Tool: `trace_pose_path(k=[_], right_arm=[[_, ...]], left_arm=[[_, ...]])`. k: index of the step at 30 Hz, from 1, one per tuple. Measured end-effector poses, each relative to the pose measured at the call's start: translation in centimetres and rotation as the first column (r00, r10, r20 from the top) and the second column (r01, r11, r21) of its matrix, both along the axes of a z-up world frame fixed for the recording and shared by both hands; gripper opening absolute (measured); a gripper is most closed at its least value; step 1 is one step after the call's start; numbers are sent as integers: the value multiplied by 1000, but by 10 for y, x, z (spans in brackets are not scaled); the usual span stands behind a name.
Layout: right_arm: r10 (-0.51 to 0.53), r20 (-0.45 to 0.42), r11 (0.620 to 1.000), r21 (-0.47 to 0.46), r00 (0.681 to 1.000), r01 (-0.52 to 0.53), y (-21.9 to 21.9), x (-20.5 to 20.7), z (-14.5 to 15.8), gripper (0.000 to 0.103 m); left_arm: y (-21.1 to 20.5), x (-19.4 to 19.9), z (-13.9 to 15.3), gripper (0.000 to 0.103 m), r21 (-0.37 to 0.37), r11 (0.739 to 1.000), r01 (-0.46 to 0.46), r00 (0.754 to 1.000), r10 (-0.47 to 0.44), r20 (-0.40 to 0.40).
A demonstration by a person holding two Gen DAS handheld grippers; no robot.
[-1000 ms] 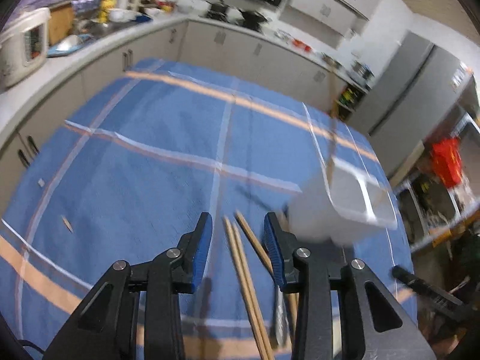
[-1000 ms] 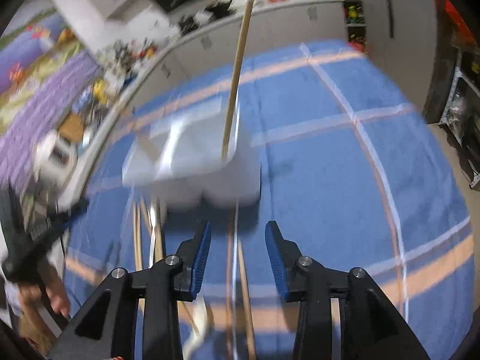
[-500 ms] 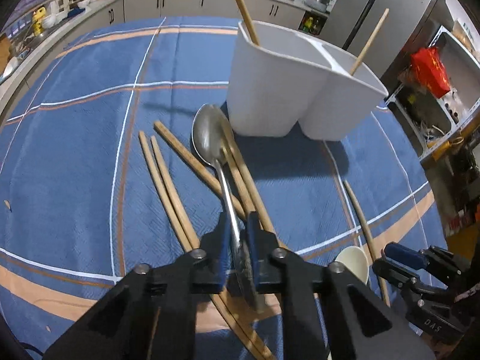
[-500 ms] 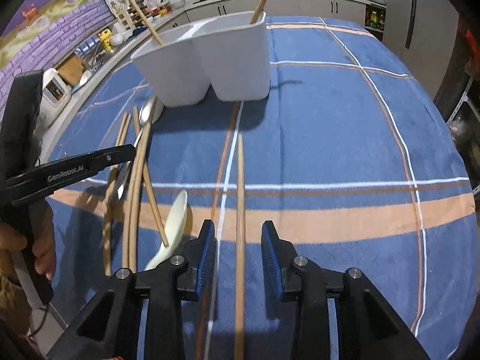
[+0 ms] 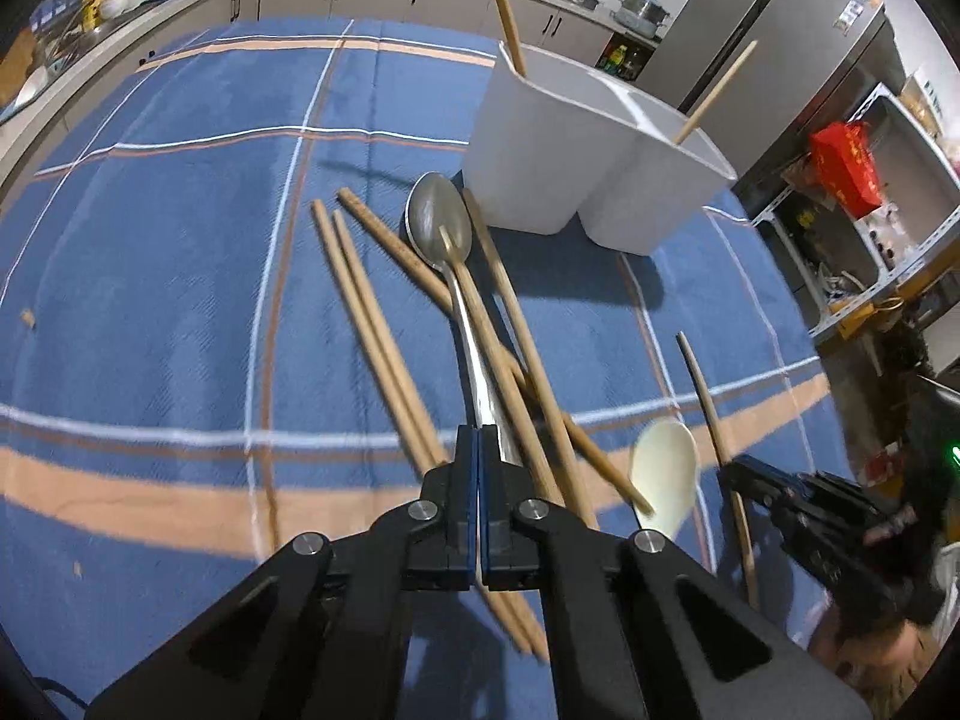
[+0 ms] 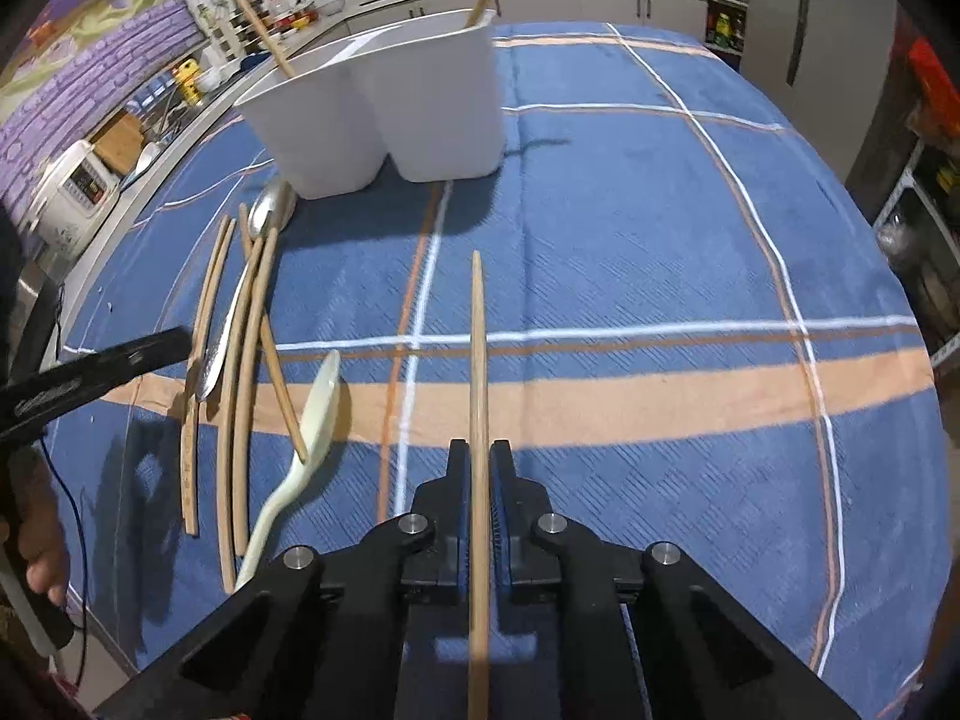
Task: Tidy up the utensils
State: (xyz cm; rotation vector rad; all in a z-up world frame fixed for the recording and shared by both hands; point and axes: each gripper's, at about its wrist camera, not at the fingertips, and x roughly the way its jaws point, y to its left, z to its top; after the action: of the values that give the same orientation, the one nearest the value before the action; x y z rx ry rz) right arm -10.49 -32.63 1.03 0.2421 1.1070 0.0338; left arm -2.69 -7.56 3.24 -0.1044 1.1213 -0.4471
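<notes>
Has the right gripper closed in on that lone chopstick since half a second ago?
Yes. The right gripper narrowed onto the lone chopstick; the tablecloth's orange band looks slightly nearer.

Blue plaid tablecloth [image 6: 630, 252] under white holder [image 6: 384, 102], chopsticks [image 5: 372, 336], spoons [image 5: 441, 228].

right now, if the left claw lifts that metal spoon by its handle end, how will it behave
The metal spoon looks stiff, so it should not sag. Its polished handle may slip in the left claw. A chopstick lies across its bowl and would probably roll off.
</notes>
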Motion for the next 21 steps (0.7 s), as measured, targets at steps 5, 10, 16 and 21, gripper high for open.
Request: trace_pose_path(k=[5, 10, 16, 21], right_arm=[[-25, 2, 1000, 9, 1000, 25, -11, -10, 1, 7], [-48, 82, 996, 75, 995, 42, -14, -14, 19, 38], [13, 120, 978, 204, 993, -37, 0, 0, 24, 38], [25, 86, 949, 312, 996, -51, 7, 18, 10, 38]], left_arm=[[22, -32, 6, 0, 3, 1000, -9, 1000, 9, -2], [42, -30, 13, 0, -2, 999, -42, 999, 42, 2], [28, 39, 32, 14, -20, 999, -50, 995, 51, 91], [5, 102, 27, 25, -8, 1000, 9, 995, -8, 95]])
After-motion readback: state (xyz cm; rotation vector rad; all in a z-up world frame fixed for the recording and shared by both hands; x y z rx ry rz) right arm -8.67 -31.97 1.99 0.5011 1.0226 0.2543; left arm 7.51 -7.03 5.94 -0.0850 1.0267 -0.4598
